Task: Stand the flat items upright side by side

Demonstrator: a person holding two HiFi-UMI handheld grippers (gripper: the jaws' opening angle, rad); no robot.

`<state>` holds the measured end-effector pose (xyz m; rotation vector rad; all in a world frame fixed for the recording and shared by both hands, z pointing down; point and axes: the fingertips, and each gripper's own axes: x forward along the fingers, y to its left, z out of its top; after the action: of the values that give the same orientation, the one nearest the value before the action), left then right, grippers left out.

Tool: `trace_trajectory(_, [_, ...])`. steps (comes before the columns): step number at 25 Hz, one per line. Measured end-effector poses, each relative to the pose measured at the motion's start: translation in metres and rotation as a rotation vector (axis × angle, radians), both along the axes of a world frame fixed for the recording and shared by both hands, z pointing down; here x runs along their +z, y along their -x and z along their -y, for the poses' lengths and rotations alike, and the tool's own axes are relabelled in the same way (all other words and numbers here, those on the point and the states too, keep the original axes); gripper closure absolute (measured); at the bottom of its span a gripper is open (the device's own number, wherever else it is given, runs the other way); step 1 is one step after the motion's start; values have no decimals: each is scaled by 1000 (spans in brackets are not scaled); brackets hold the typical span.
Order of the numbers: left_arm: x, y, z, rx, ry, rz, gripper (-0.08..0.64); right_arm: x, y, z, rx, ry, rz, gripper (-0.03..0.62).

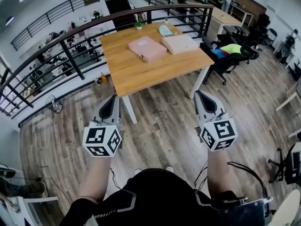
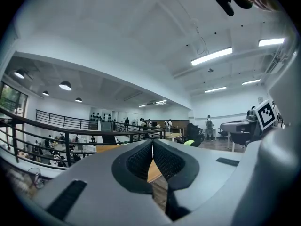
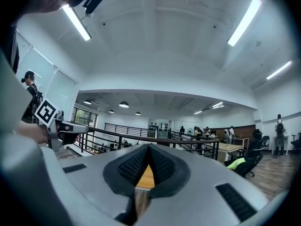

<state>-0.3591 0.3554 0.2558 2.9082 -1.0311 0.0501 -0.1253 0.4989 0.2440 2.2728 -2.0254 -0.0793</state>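
Items are lying well ahead of both grippers, nothing touching: left gripper (image 1: 111, 99) and right gripper (image 1: 202, 94) are hovering over the wood floor (image 1: 160, 126) short of the near edge of the table (image 1: 141, 74), each pointing level toward it, jaws pressed together with nothing between them in either gripper view. Pink flat item (image 1: 147, 48) is lying flat on the far half of the tabletop, rectangular, box-like with some side thickness showing, turned at an angle to the table edges. Beige flat item (image 1: 179, 43) is lying flat just beside it on the right, similar shape, a narrow gap showing between the two. Pale blue item (image 1: 165, 30) is sitting behind them near the far edge, shape hard to tell; small potted plant (image 1: 138, 26) is standing at the far edge to the left. Near half of the tabletop is showing bare wood. Dark railing (image 1: 70, 36) is curving round the table's left and far sides, close to the far edge; office chair (image 1: 230, 53) is standing just off the right edge. Floor between the grippers and the near table edge is running open
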Motion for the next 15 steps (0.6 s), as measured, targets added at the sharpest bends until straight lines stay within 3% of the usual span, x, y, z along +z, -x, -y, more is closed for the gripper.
trace_trajectory(5, [1,0,1,-24,-14,28,531,-1,-2,-1,5,4,-1,577])
trace_trajectory(10, [3,1,-3,-11,-2,7,529,2,-1,0,0,4,-6,566])
trace_trajectory(13, [4,-3,-6,-6,-20,47,520,3,-3,1,-7,9,-13,437])
trace_trajectory(15, [4,-6,-7,0,-28,54,477,4,-5,2,-11,5,-8,390])
